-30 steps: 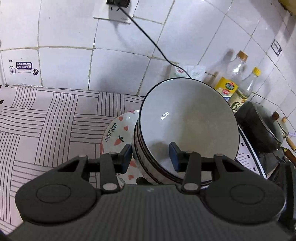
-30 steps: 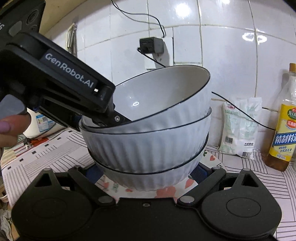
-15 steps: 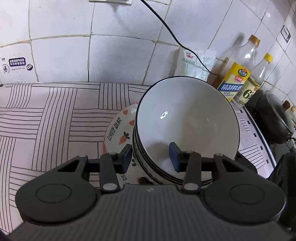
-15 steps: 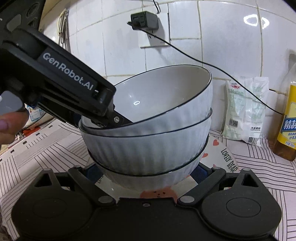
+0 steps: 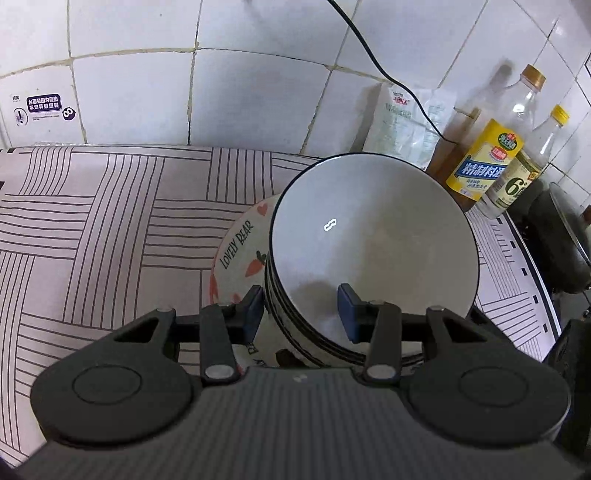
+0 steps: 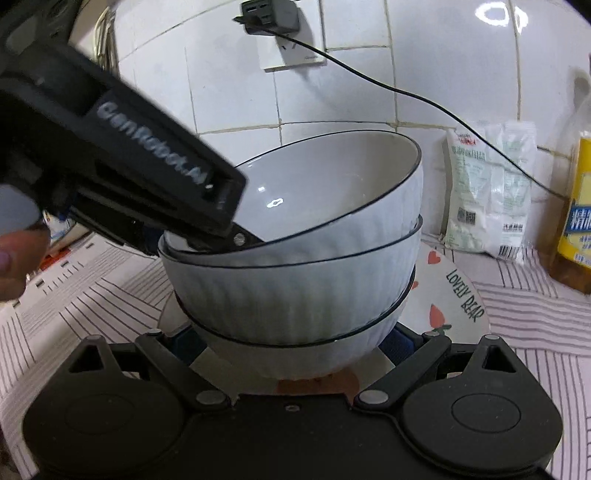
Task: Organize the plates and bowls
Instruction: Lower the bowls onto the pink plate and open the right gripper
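Observation:
Three white ribbed bowls with dark rims are stacked (image 6: 295, 295), the top bowl (image 5: 373, 236) tilted. The stack rests on a "Lovely Bear" plate (image 5: 240, 251), which also shows in the right wrist view (image 6: 454, 295). My left gripper (image 5: 301, 314) straddles the near rims of the stack, one pad inside the top bowl and one outside, closed on them. My right gripper (image 6: 295, 343) has its blue pads on either side of the bottom bowl's base, gripping it just above the plate.
A striped cloth (image 5: 110, 229) covers the counter. At the back right stand a white packet (image 5: 402, 122), two oil bottles (image 5: 487, 162) and a dark pot (image 5: 557, 243). A charger (image 6: 269, 14) hangs on the tiled wall, its cable trailing right.
Both grippers, bowls and plate have moved together along the counter; the wall socket has risen out of the left view and the bottles have shifted in the frames. The grips are unchanged.

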